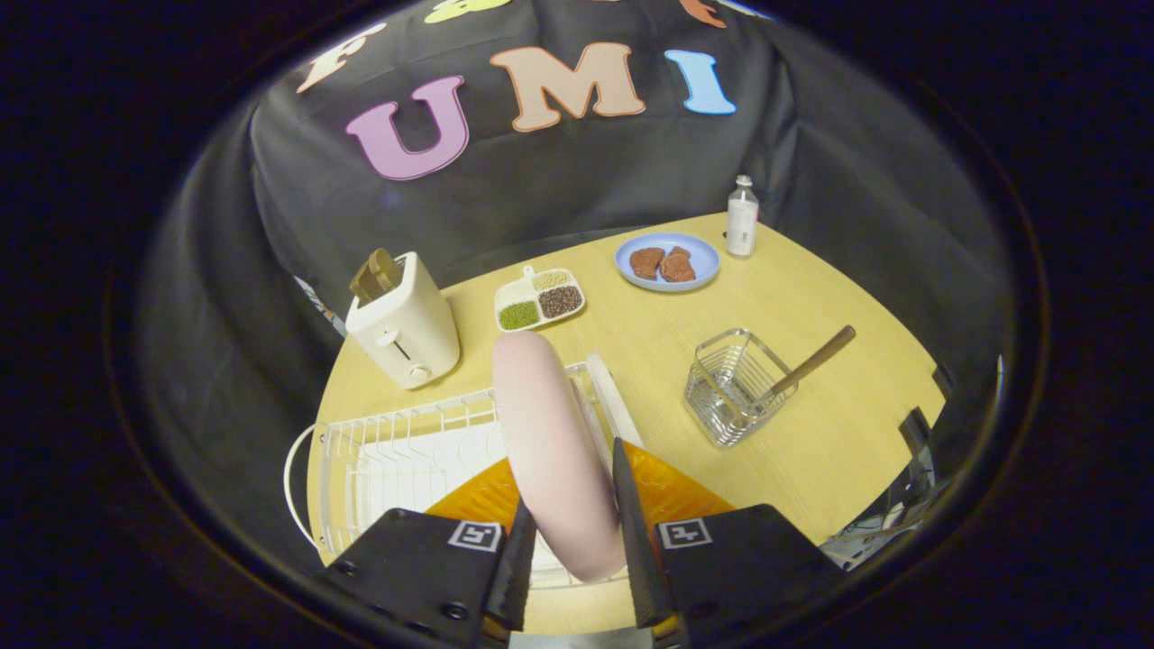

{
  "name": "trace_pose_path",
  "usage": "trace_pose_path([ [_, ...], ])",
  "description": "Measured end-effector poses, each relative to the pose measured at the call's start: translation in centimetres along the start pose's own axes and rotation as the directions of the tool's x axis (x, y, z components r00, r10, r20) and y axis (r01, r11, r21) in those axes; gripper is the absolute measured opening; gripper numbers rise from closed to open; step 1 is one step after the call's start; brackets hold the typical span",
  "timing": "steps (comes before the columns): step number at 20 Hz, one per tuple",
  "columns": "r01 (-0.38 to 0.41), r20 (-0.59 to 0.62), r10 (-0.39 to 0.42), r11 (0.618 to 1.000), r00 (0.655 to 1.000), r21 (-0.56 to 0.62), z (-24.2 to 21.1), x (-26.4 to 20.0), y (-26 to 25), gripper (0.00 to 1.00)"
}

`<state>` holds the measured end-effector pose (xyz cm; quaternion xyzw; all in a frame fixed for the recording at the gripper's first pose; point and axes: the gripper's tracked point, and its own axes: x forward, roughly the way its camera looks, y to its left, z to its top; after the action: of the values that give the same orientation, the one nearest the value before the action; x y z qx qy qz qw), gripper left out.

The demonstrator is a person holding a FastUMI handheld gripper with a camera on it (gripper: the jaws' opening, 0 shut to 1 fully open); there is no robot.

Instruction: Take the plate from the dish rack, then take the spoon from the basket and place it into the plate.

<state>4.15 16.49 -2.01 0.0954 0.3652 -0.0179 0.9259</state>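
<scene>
While the pale pink plate (554, 451) stands on edge over the white wire dish rack (406, 451), the tongs (570, 532) are clamped on its lower rim, one finger pressed on each face. That dish rack serves as the landmark: it sits at the near side of a light wood desk (811, 451) whose smooth, yellowish top shows a faint grain and a curved far edge. Just behind the rack's left end stands a cream toaster (403, 329) with a slice in its slot. Beyond the rack's middle lies a small white divided tray (539, 299) holding green, dark and pale grains. To the right of the rack, apart from it, a wire basket (735, 386) rests on the bare wood, and a wooden-handled spoon (811, 361) leans out of it, handle pointing up and away from the rack. Farther off from the rack, toward the desk's far edge, a blue plate (667, 261) carries two brown pieces of food, and a small clear bottle (742, 218) stands upright just beside it. Behind the desk, dark cloth hangs in soft folds as the booth's wall and closes in around both sides. The light is dim beyond the desktop.
</scene>
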Motion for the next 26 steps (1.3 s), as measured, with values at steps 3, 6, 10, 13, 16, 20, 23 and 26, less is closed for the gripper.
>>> trace_pose_path([
  [3, 0.045, -0.043, -0.049, 0.996, 0.998, -0.08, -1.3, 0.5, -1.1, 0.4],
  [6, 0.121, -0.065, -0.132, 0.981, 0.989, -0.151, -1.9, 0.9, -2.9, 0.34],
  [10, 0.132, -0.037, -0.14, 0.977, 0.989, -0.167, -1.5, 0.5, -2.6, 0.29],
  [13, 0.167, 0.031, -0.164, 0.961, 0.986, -0.22, 0.1, -0.5, -1.9, 0.29],
  [16, 0.171, 0.072, -0.157, 0.949, 0.985, -0.266, 1.3, -1.8, -0.9, 0.29],
  [20, 0.178, 0.105, -0.152, 0.935, 0.983, -0.305, 2.1, -1.9, 0.0, 0.29],
  [23, 0.233, 0.163, -0.185, 0.907, 0.969, -0.351, 3.9, -2.3, 0.3, 0.29],
  [26, 0.3, 0.251, -0.209, 0.861, 0.945, -0.411, 7.1, -3.5, 0.6, 0.29],
])
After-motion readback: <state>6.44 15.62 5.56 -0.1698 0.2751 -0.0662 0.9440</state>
